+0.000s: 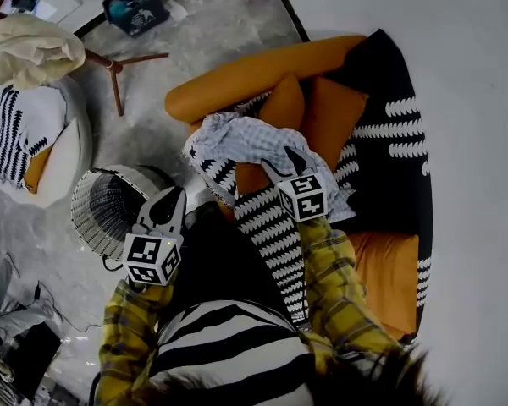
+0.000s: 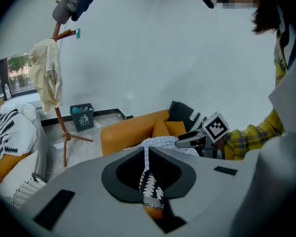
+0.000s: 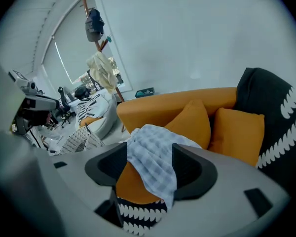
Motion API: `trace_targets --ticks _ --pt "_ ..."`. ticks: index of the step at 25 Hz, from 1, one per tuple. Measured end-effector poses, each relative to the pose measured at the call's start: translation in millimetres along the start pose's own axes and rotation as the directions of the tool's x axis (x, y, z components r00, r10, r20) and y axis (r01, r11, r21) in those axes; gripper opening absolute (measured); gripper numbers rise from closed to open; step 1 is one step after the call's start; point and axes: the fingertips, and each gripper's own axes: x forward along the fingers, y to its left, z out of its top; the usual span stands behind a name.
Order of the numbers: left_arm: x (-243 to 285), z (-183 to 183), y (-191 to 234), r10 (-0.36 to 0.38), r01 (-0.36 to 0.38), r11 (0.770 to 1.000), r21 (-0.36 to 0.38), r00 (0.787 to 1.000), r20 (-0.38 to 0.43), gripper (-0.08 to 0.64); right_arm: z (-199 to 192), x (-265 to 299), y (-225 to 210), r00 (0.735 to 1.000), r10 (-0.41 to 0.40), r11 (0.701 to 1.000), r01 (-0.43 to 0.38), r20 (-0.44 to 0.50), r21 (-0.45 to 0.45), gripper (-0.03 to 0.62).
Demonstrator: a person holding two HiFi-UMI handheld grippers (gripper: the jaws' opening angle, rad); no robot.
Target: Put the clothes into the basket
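My right gripper (image 1: pixel 293 162) tilts steeply down over the orange sofa (image 1: pixel 237 79), jaws wide apart and pressing on nothing. The one checked cloth (image 1: pixel 245 138) lies on the sofa seat, right between those jaws. My left gripper (image 1: pixel 171 200) slants down just beside the one white basket (image 1: pixel 110 205) on the floor, jaws closed together and empty. Two orange cushions (image 1: pixel 281 106) lean against the sofa back
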Motion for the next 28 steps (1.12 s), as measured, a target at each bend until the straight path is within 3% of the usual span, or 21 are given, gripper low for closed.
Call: trace_targets --ticks 15,22,25,28 --pt "6.1 -17.0 12.0 0.022 -0.026 0.997 -0.067 0.998 -0.053 0.038 -25.2 41.9 -14.3 0.993 -0.032 0.999 0.031 -0.115 -0.012 0.309" --pt "-1.1 -8.6 4.5 0.024 -0.026 0.997 -0.078 0.999 -0.026 0.038 -29.4 39.6 -12.8 0.989 -0.036 0.998 0.043 -0.144 0.05 0.192" --pt "-5.8 -5.6 5.2 0.036 -0.037 0.996 -0.078 0.999 -0.012 0.038 -31.1 35.6 -10.1 0.987 -0.044 0.998 0.05 -0.152 0.039 0.12" --pt "-14.2 -3.5 4.4 0.049 -0.048 0.995 -0.093 0.999 0.011 0.038 -31.3 29.6 -6.9 0.985 -0.053 0.998 0.055 -0.162 0.006 0.086"
